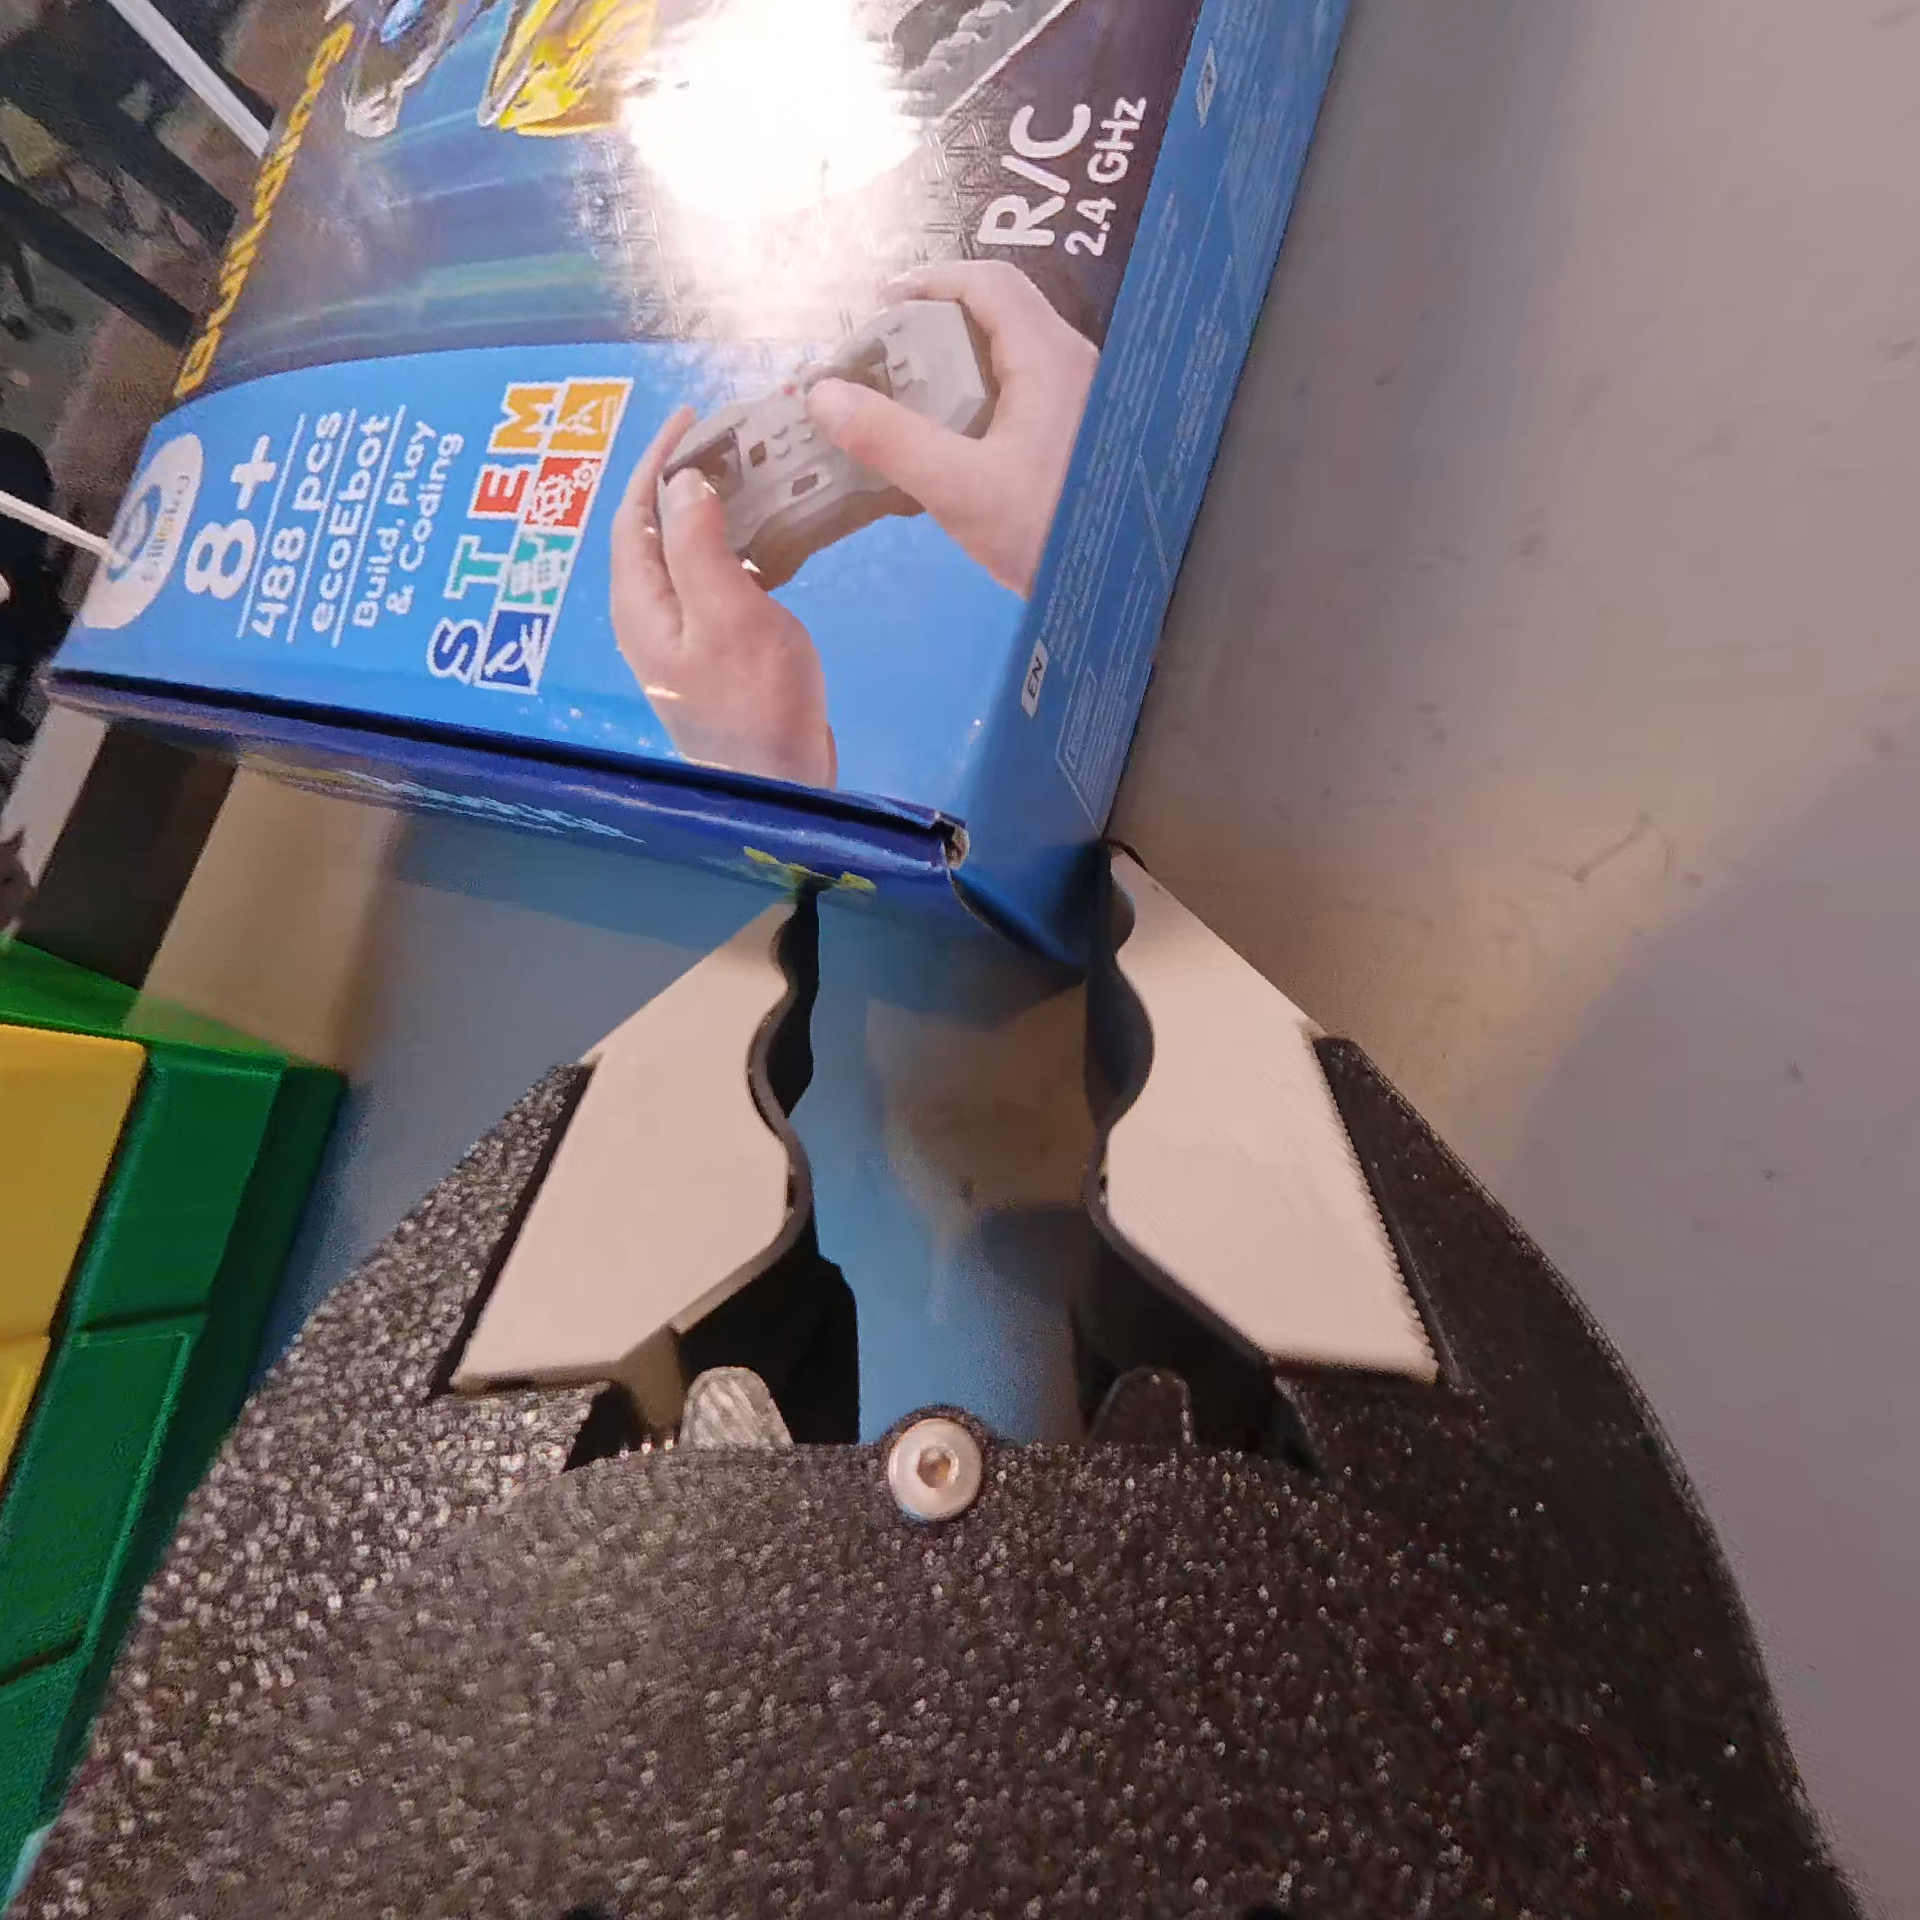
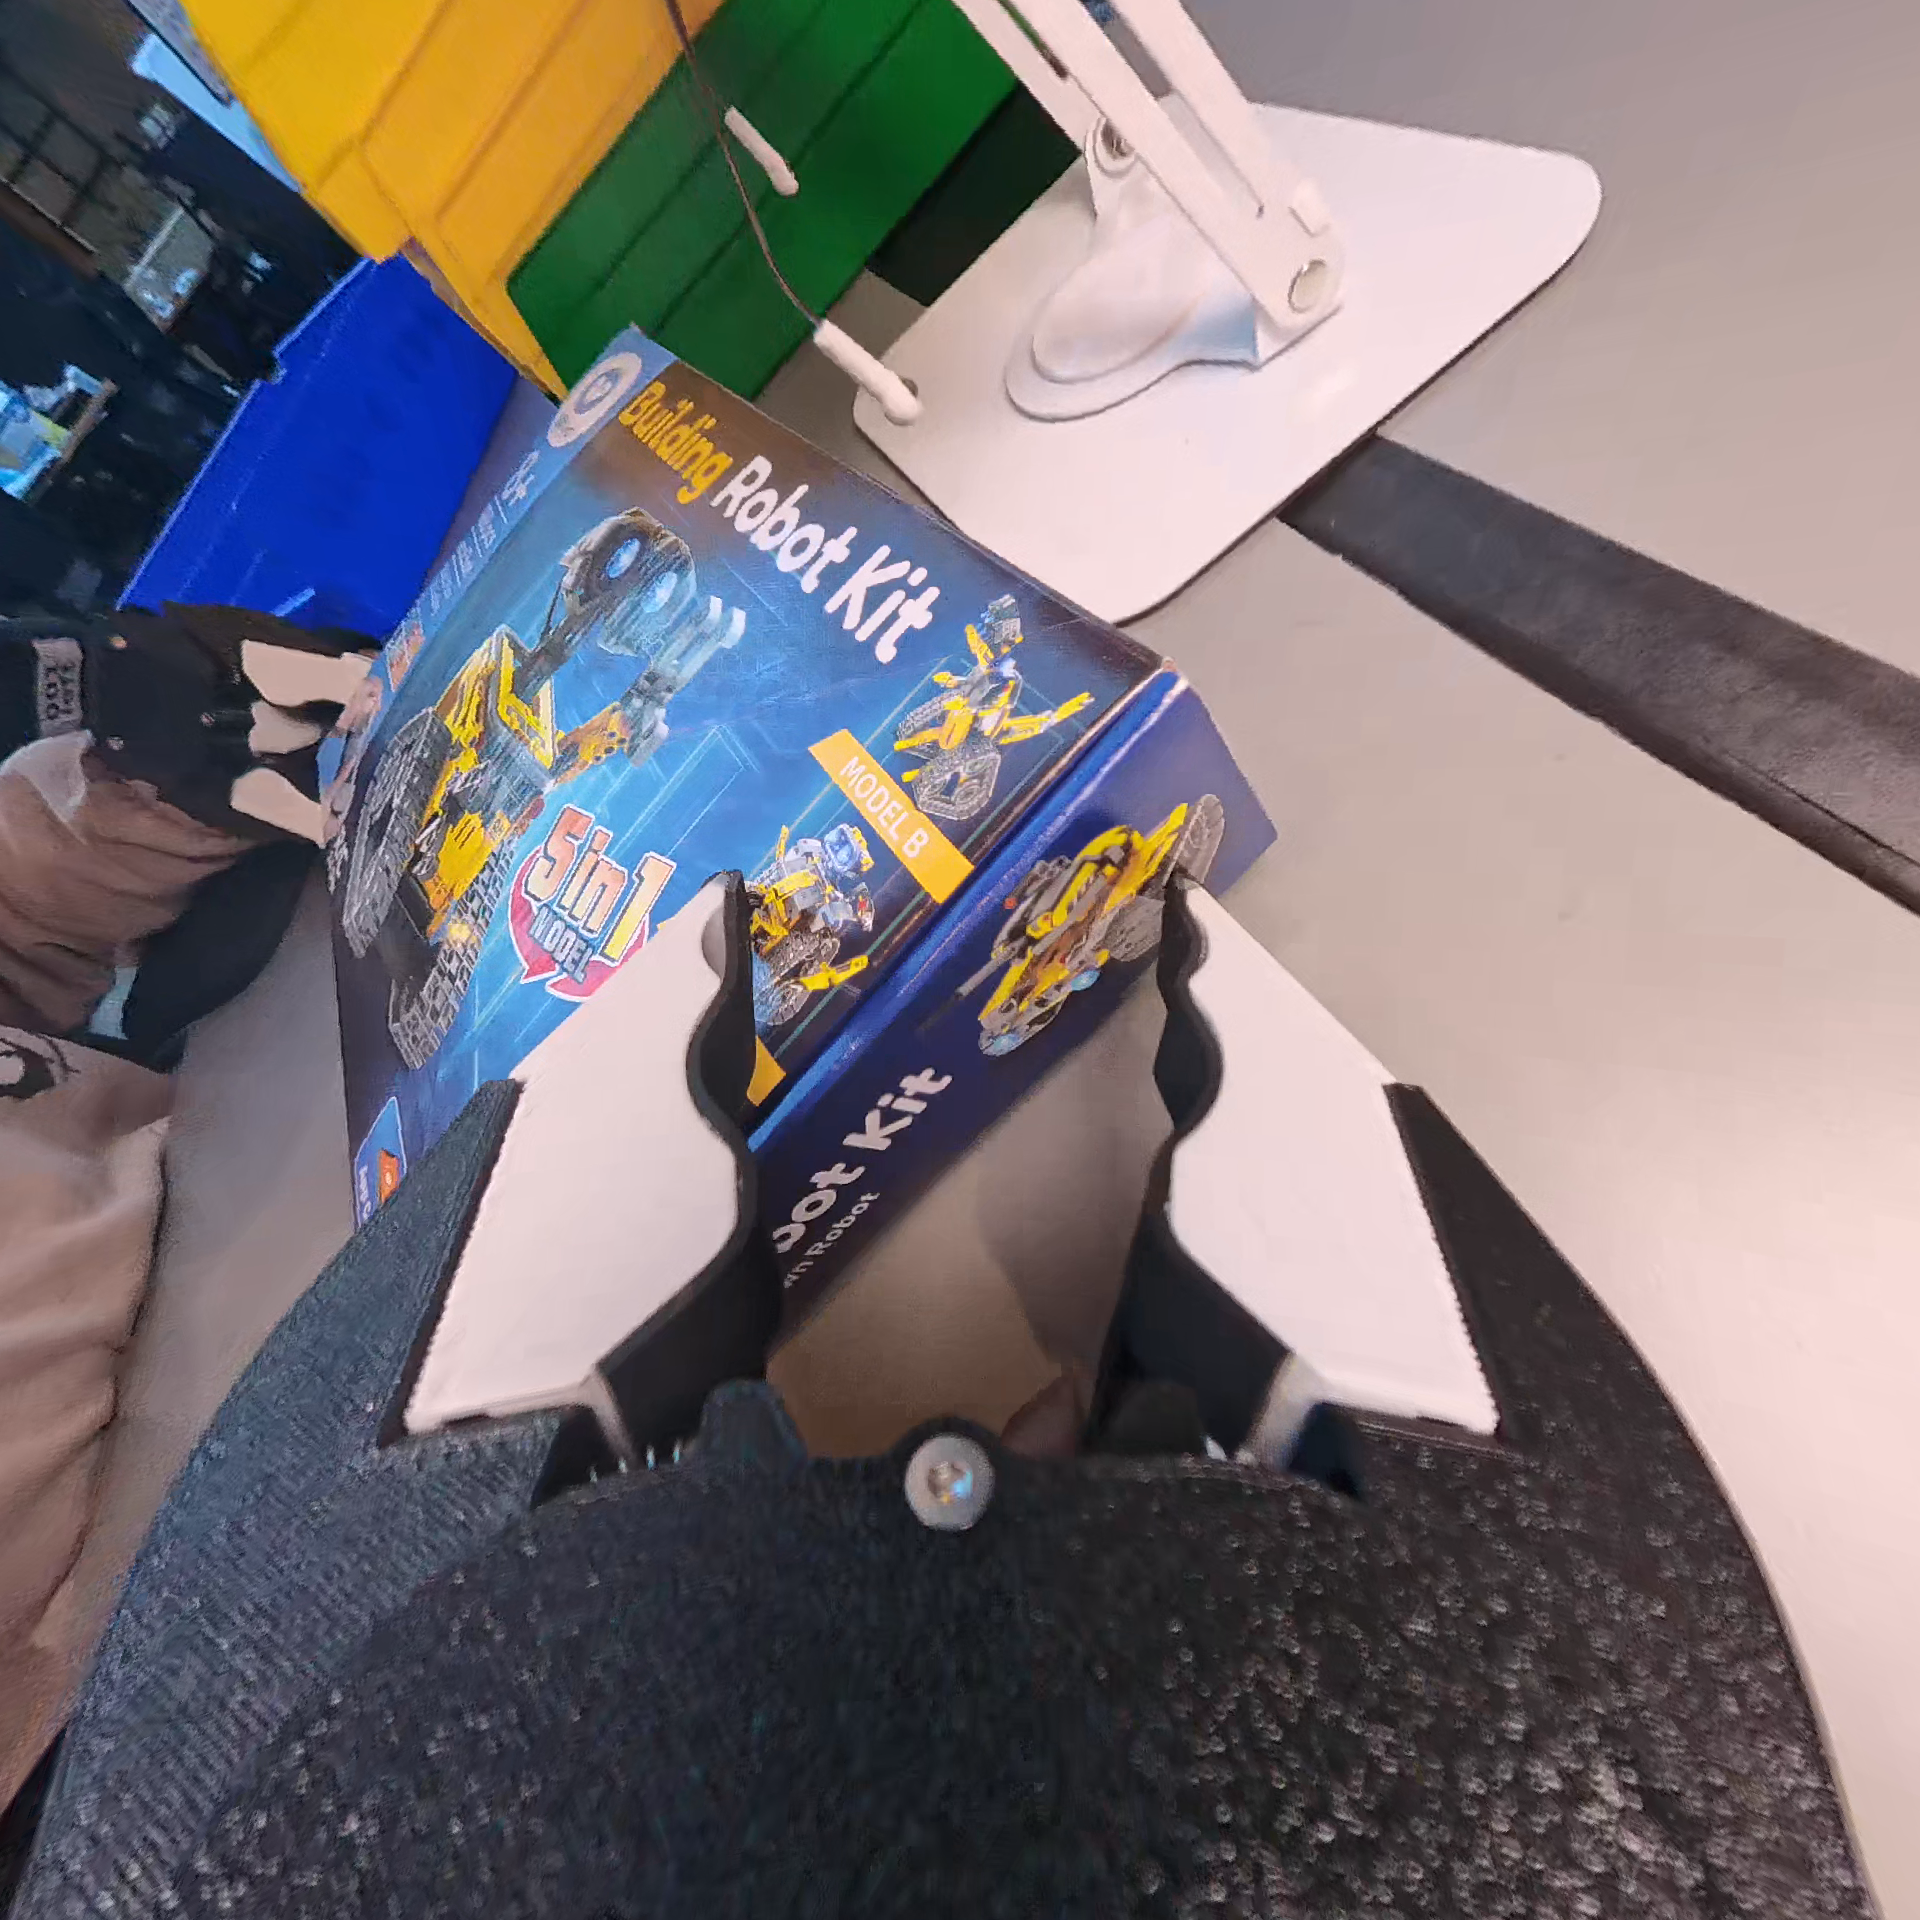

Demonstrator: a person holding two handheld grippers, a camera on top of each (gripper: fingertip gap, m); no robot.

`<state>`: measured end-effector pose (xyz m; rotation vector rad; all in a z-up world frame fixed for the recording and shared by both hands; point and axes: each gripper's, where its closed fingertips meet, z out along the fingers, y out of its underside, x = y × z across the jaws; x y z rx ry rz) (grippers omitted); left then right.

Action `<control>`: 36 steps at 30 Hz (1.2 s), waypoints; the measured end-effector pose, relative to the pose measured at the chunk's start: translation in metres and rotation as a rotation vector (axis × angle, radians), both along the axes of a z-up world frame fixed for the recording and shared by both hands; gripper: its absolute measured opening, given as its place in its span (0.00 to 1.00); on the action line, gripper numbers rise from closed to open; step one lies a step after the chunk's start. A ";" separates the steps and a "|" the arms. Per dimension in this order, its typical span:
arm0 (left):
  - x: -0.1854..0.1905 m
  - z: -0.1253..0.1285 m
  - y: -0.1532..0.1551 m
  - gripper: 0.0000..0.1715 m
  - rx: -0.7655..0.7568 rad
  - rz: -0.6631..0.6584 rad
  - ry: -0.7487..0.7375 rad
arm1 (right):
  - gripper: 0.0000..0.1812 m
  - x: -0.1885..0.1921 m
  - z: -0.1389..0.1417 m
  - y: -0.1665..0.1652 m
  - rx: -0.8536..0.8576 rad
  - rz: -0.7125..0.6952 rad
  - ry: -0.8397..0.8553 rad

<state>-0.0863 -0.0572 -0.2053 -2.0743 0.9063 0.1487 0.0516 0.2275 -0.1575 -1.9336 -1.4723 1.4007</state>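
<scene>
A: Where's the glossy blue cardboard toy-kit box?

B: On the grey surface. Left gripper jaws spread around its corner; right gripper jaws wide apart straddling its end edge.

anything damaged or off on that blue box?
Yes. The blue box has a crumpled, split corner at its end flap, right by the left gripper, seen in the left wrist view. The right gripper straddles the opposite end, jaws apart. Nothing spilled.
</scene>
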 end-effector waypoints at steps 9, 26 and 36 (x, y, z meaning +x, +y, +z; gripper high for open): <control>0.004 0.011 -0.001 0.28 0.249 -0.084 0.318 | 0.30 0.034 0.079 -0.015 0.023 -0.084 0.382; 0.023 0.010 -0.011 0.09 0.444 -0.318 0.686 | 0.49 0.099 0.058 -0.166 -0.005 0.222 0.353; -0.008 0.051 -0.049 0.58 0.040 -0.116 -0.412 | 0.47 0.118 0.062 -0.201 0.386 0.246 0.342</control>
